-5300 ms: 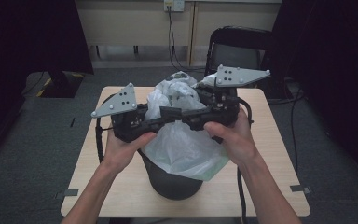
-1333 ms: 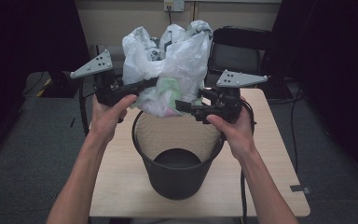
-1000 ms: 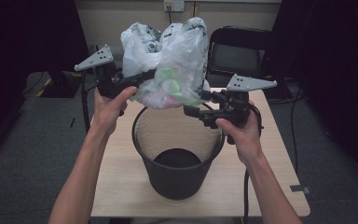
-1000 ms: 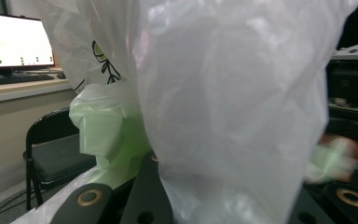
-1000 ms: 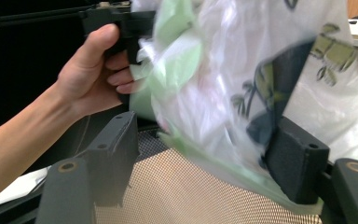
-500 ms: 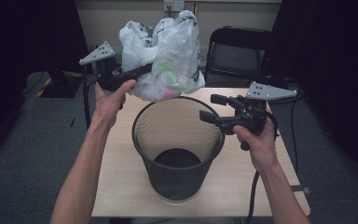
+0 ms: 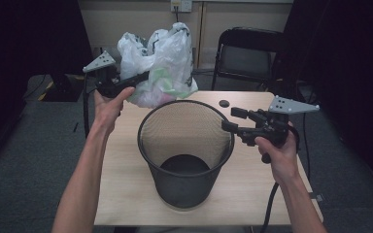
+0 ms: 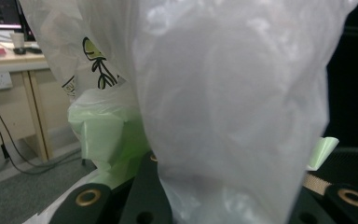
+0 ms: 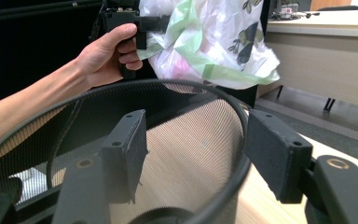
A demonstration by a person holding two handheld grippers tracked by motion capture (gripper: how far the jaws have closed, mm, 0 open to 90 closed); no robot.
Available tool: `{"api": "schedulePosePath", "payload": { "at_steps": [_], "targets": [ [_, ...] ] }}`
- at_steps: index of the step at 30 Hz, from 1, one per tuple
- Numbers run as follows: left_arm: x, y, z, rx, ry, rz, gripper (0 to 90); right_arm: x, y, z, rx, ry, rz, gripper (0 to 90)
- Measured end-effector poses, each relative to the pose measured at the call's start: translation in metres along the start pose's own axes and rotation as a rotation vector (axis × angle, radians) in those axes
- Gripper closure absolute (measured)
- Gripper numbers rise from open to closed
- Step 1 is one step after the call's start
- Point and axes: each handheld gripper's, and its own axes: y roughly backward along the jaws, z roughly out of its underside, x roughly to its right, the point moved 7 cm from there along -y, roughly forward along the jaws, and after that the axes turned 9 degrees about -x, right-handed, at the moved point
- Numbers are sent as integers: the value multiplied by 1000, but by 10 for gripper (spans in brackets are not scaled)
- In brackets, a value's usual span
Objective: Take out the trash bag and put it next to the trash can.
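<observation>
Plastic bag [image 7: 162,63]: thin white film with a printed motif, a green and a pinkish inner bag showing through it. It is held in the air beyond the far-left rim of the mesh wastebasket [image 7: 186,150], clear of the surface [image 7: 252,189].

Handling, as judged: light, since 1 hand carries it at arm's length; soft and shapeless, so no firm body is offered to the pads; the film is slick and tears easily if pinched thin. The best hold is judged to be the bunched film near the neck, where several layers are gathered, not a single skin at the belly.

Left hand-held gripper [image 7: 126,82]: clamped on the bag's film at its left side; in the left gripper view the black jaws rise on either side of the gathered film, which billows over them.

Right hand-held gripper [image 7: 233,121]: jaws apart, nothing between them, held just beside the wastebasket's right rim; in the right gripper view the rim passes between the 2 pads [image 9: 129,151] without clear contact.

The wastebasket stands upright, its liner gone, the bottom looking bare. A small dark disc [image 7: 223,103] lies on the surface behind it.
</observation>
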Motion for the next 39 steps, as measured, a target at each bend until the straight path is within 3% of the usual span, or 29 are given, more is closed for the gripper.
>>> {"api": "schedulePosePath", "payload": {
  "at_steps": [2,7,10,15,20,24,26,27,28,31,33,39],
  "targets": [
    [-3,-3,10,-9,19,5,792,1,4,3,12,-7,-7,374],
    [-6,-12,35,-75,20,-16,786,9,15,9,38,-23,19,376],
    [-8,-17,48,-123,16,-34,780,13,19,16,17,-30,41,378],
    [-9,-22,67,-153,38,-34,765,19,27,36,-2,-49,69,384],
    [-13,-30,84,-201,62,-31,771,25,18,66,-69,-72,81,380],
    [-11,-44,93,-224,78,-3,765,25,6,85,-110,-94,66,369],
    [-9,-51,96,-240,110,-23,674,25,1,92,-126,-101,59,367],
    [-8,-52,96,-245,123,-24,518,25,-1,94,-138,-101,59,364],
    [-8,-53,96,-253,131,-32,421,25,-3,96,-146,-102,57,365],
    [-9,-47,98,-278,142,-40,263,25,-4,99,-151,-102,52,360],
    [-10,-40,97,-274,151,-46,214,24,-4,100,-152,-100,48,358],
    [-12,-27,92,-256,139,-51,216,23,-6,99,-152,-100,44,354]
  ]
}}
